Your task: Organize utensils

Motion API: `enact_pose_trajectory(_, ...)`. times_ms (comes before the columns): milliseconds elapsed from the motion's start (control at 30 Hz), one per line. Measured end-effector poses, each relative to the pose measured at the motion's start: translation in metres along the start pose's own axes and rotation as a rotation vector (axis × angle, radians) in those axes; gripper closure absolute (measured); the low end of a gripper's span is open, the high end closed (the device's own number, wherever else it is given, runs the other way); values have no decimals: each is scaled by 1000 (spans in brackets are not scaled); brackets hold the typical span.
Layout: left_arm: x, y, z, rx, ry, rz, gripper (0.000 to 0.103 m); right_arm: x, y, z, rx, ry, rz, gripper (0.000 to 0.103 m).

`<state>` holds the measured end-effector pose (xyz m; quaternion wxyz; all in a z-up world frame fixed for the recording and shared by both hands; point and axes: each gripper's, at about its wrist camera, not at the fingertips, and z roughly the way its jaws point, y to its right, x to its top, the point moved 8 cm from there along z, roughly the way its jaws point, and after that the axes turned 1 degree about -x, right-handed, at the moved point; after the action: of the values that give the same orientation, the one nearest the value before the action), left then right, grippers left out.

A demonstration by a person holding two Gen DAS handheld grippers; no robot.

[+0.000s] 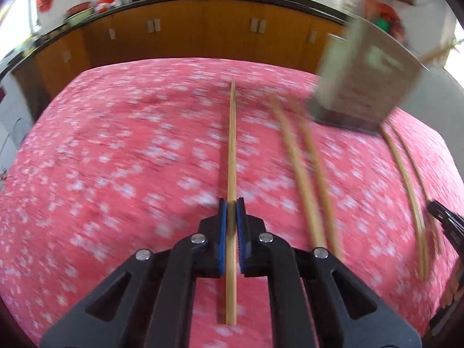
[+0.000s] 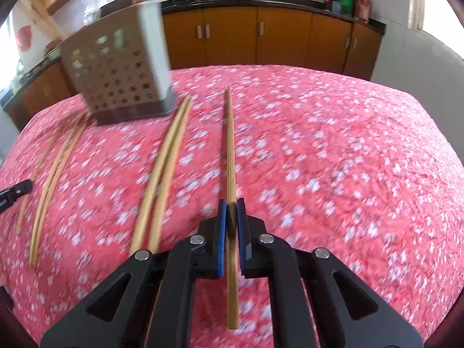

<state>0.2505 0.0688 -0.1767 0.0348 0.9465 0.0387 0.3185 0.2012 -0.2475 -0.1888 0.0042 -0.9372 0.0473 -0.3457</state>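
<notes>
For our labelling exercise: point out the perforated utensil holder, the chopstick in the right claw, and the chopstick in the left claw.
perforated utensil holder (image 2: 116,78), right wrist view, holed front wall.
right claw's chopstick (image 2: 230,150), right wrist view, mid shaft.
left claw's chopstick (image 1: 232,145), left wrist view, mid shaft.

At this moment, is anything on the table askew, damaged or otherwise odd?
Nothing looks damaged or spilled. Each gripper, left and right, is shut on one chopstick. Four more chopsticks lie loose in two pairs on the floral tablecloth, outside the perforated utensil holder, which stands upright. Motion blur hides fine detail.
</notes>
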Motion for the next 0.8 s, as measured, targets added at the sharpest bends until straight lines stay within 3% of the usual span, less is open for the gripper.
enact_pose_trajectory(167, 13, -31, 6, 20, 18, -31, 92, 11, 14, 12, -24, 9, 47, 95)
enact_pose_trajectory(800, 14, -26, 1, 18, 47, -32, 92, 14, 15, 20, -9, 11, 64, 95)
